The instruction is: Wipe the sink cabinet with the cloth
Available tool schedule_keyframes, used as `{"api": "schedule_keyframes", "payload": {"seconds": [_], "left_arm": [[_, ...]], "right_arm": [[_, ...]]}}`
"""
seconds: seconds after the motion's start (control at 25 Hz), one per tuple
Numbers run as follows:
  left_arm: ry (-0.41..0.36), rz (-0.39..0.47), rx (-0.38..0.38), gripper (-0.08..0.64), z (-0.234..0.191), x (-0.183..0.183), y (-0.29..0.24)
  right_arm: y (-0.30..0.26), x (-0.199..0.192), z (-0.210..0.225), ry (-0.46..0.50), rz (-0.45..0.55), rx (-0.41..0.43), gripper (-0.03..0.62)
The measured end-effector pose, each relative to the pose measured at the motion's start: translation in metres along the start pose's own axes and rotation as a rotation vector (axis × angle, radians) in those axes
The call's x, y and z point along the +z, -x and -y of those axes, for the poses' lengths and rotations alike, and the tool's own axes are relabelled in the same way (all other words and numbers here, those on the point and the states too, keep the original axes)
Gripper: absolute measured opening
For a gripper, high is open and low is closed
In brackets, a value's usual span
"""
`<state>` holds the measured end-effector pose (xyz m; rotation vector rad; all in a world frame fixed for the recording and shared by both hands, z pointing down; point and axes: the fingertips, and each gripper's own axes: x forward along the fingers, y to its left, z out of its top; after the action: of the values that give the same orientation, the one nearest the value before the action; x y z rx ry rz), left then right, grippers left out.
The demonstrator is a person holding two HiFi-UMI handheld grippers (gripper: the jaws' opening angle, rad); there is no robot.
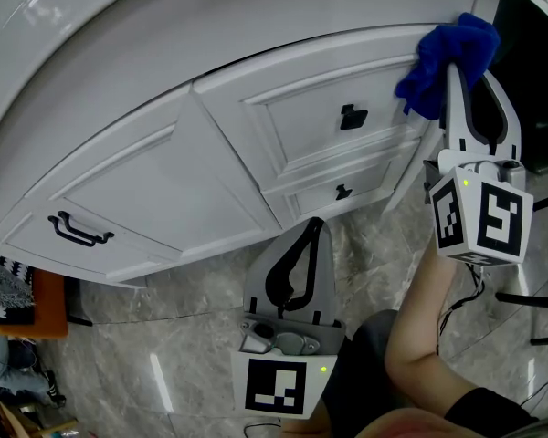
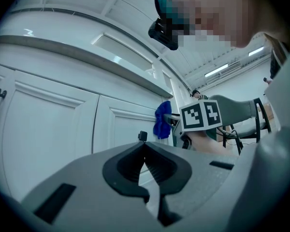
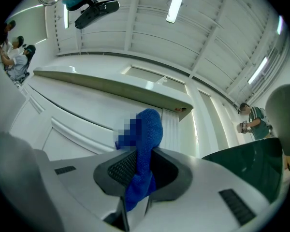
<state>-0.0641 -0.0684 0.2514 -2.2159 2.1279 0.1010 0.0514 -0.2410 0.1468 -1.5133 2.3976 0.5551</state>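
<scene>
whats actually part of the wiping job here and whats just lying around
Part of the job:
- blue cloth, pressed to the cabinet's top right corner
- sink cabinet, white, doors closed
- right gripper, shut on the cloth

Just there:
- left gripper, shut and empty, held low, off the cabinet
- orange object on the floor at the left
- black-and-white patterned item beside it

Left gripper (image 2: 144, 145) before the white sink cabinet (image 2: 53, 124).
Its jaws meet on nothing; beyond, the right gripper (image 2: 174, 122) holds a blue cloth (image 2: 162, 120) against it.
</scene>
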Motion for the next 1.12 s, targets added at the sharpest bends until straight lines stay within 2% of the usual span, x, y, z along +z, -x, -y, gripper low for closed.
{"api": "schedule_keyframes", "payload": {"seconds": [0.16,0.28,0.48,0.56,0.64,0.92,1.12], "left_arm": [[0.001,-0.003,0.013,0.005,-0.005,0.002,0.006],[0.003,-0.001,0.047,0.005,-0.014,0.003,0.01],[-0.006,-0.002,0.091,0.005,-0.026,0.004,0.017],[-0.006,0.006,0.109,0.005,-0.03,0.006,0.019],[-0.007,0.009,0.128,0.005,-0.033,0.007,0.021],[-0.006,0.0,0.176,0.005,-0.05,0.006,0.03],[-0.003,-0.008,0.164,0.005,-0.048,0.005,0.029]], "right_arm": [[0.007,0.01,-0.004,-0.023,0.0,0.017,0.083],[0.016,0.031,-0.023,-0.057,0.028,0.087,0.083],[0.034,0.065,-0.094,-0.141,0.107,0.327,0.083],[0.036,0.063,-0.131,-0.131,0.114,0.437,0.083],[0.037,0.057,-0.158,-0.106,0.092,0.502,0.083],[0.039,0.046,-0.183,-0.116,0.044,0.555,0.083],[0.04,0.04,-0.195,-0.138,0.02,0.58,0.083]]}}
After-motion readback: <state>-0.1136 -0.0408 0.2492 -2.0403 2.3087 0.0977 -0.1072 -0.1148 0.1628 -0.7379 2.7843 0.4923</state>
